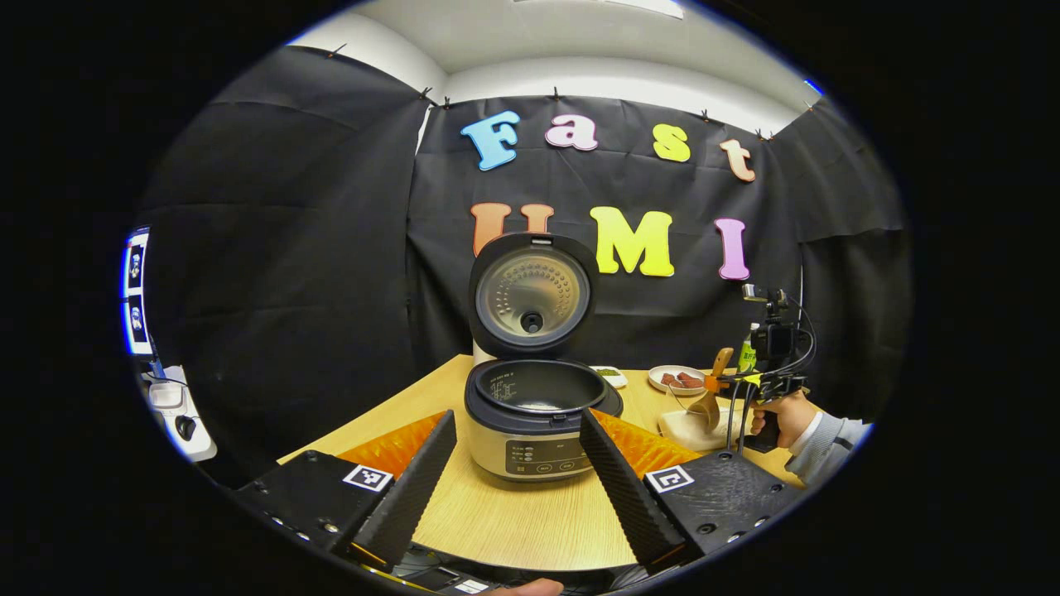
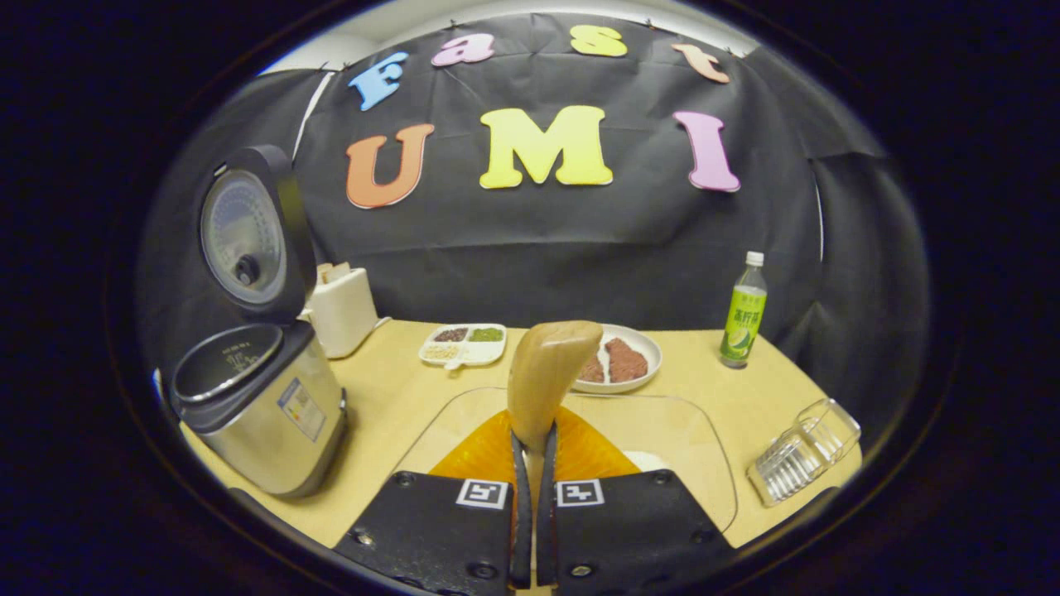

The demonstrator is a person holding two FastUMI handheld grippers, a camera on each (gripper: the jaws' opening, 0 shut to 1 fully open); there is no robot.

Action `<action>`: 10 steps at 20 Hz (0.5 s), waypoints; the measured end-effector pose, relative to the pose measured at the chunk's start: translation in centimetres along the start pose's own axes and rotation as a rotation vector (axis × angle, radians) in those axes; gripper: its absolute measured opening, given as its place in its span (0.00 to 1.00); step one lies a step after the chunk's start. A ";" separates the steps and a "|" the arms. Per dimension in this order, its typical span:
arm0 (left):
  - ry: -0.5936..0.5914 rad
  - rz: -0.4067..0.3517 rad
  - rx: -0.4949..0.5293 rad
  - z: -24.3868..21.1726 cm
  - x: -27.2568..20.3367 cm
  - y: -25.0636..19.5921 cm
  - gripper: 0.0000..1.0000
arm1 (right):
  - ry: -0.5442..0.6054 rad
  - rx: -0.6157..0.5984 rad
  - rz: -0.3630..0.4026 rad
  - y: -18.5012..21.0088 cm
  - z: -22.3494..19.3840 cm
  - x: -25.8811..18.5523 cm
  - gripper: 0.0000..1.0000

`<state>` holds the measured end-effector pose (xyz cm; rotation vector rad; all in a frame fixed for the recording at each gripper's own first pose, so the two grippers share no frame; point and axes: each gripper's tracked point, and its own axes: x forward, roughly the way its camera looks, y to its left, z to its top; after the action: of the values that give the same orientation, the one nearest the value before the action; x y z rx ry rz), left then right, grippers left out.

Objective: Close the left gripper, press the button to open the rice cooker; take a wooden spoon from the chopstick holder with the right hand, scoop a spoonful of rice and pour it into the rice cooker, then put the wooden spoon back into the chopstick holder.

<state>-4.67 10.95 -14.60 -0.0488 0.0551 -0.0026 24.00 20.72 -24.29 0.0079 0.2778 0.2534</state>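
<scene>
On the table (image 1: 513, 521), the left gripper (image 1: 517, 463) gapes wide before the open rice cooker (image 1: 534, 414); the right gripper (image 2: 534, 463) clamps the wooden spoon (image 2: 542, 377), a bottle (image 2: 744, 313) beyond to its right.

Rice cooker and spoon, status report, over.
Rice cooker lid up, pot open. Left gripper open, facing it. Right gripper shut on wooden spoon, beside cooker. Nothing between.

Staged recording booth: black cloth wall (image 2: 580, 248), wooden table (image 2: 397, 397) with kitchenware.
</scene>
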 end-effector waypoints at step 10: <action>-0.006 0.012 0.010 0.2 0.0 0.0 0.96 | 0.179 0.573 0.106 -2.6 -0.6 -0.2 0.07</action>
<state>-4.62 10.97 -14.36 -0.0384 0.0498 0.0097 24.26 18.13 -24.95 0.5701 0.5219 0.2735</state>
